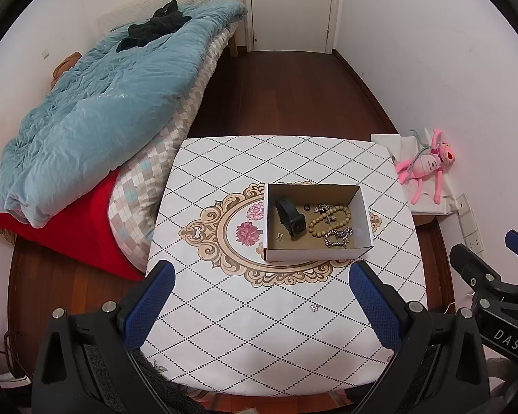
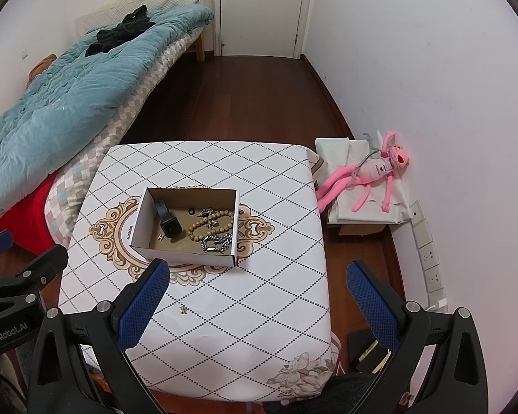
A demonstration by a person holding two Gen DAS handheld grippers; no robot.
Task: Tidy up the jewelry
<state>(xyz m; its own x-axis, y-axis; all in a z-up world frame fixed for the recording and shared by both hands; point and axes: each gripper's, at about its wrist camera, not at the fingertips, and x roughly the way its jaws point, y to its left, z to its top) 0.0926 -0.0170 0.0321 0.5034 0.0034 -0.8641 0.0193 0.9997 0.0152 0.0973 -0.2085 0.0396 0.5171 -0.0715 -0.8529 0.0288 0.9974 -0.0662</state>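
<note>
An open cardboard box (image 1: pixel 364 219) (image 2: pixel 140 219) sits on the table's middle. It holds a black smartwatch (image 1: pixel 291 219) (image 2: pixel 169 222), a wooden bead bracelet (image 1: pixel 328 220) (image 2: pixel 209 226), a silver chain bracelet (image 1: pixel 338 236) (image 2: pixel 217 241), a small black ring (image 1: pixel 306 208) (image 2: pixel 191 211) and a small earring (image 1: pixel 279 236) (image 2: pixel 160 237). Another small silver earring (image 1: pixel 315 307) (image 2: pixel 182 309) lies loose on the tablecloth in front of the box. My left gripper (image 1: pixel 260 277) is open and empty above the near table. My right gripper (image 2: pixel 257 276) is open and empty, right of the loose earring.
The table (image 1: pixel 241 338) (image 2: pixel 276 310) has a white diamond-pattern cloth. A bed with a blue quilt (image 1: pixel 96 103) (image 2: pixel 62 96) lies left. A pink plush toy (image 1: pixel 428 165) (image 2: pixel 369 172) lies on a white-covered box at the right wall. A door (image 1: pixel 291 7) is at the back.
</note>
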